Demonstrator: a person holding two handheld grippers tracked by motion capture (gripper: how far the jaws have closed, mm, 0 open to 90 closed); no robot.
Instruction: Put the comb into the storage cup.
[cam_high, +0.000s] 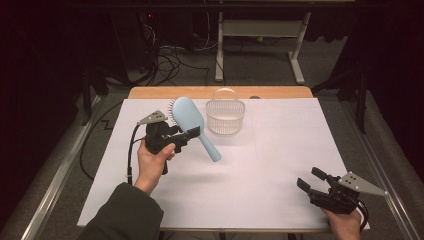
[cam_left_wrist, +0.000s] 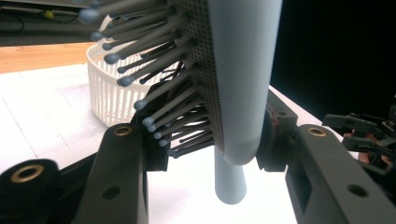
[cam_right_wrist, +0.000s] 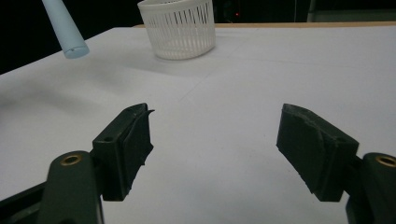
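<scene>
The left gripper (cam_high: 192, 134) is holding a light blue hairbrush (cam_high: 192, 120) up off the table (cam_high: 280, 150). Its jaws are squeezing the brush where the head meets the handle, one pad on the smooth back, the other in among the bristles (cam_left_wrist: 154, 93). That's as tight as they go w/ the brush in between.

The white basket (cam_high: 225, 117) is sitting just beside the brush, on the far side of the table, a bit to the right of the left gripper. The brush is lying slanted: head pointing up and away, handle tip (cam_high: 215, 157) pointing down toward the person. The handle is hanging free, not touching the table. So the basket is v. near, and the left hand is way closer to it than the right.

The right gripper (cam_high: 312, 180) is resting near the front right corner of the table, well apart from the brush and basket. Its jaws are standing wide open w/ nothing between them.
</scene>
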